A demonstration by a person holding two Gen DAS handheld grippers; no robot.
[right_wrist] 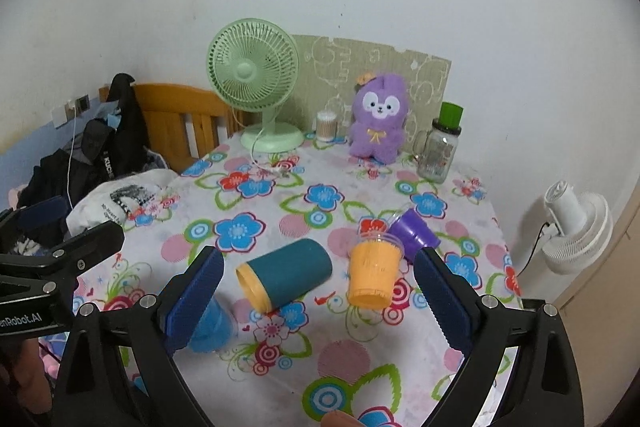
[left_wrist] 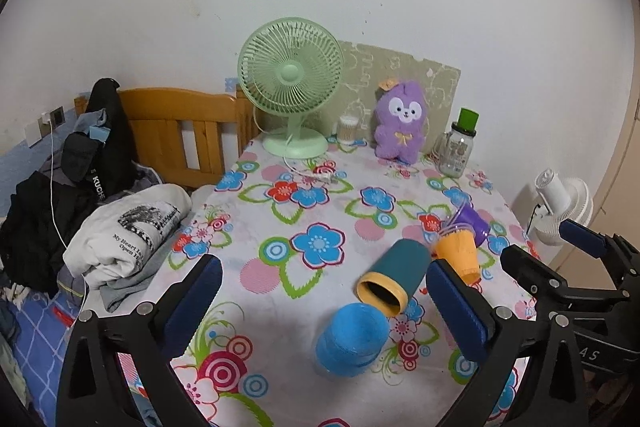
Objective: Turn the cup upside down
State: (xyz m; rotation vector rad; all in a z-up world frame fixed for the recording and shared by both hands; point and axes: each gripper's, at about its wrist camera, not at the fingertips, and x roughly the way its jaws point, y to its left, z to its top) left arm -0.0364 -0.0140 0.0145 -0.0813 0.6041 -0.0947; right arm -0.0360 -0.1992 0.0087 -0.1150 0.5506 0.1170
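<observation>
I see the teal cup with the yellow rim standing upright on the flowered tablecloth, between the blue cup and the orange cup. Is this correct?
Not quite. The teal cup is not upright: it lies on its side, its yellow-rimmed mouth toward the camera, as the right wrist view shows. The rest holds: it rests on the flowered tablecloth, between the blue cup and the orange cup.

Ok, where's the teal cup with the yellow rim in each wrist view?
Left wrist: teal cup on its side, lower right of centre, beside the orange cup.
Right wrist: teal cup, centre, lying between the claw fingers.
Shared landmark: green fan at the back.
</observation>
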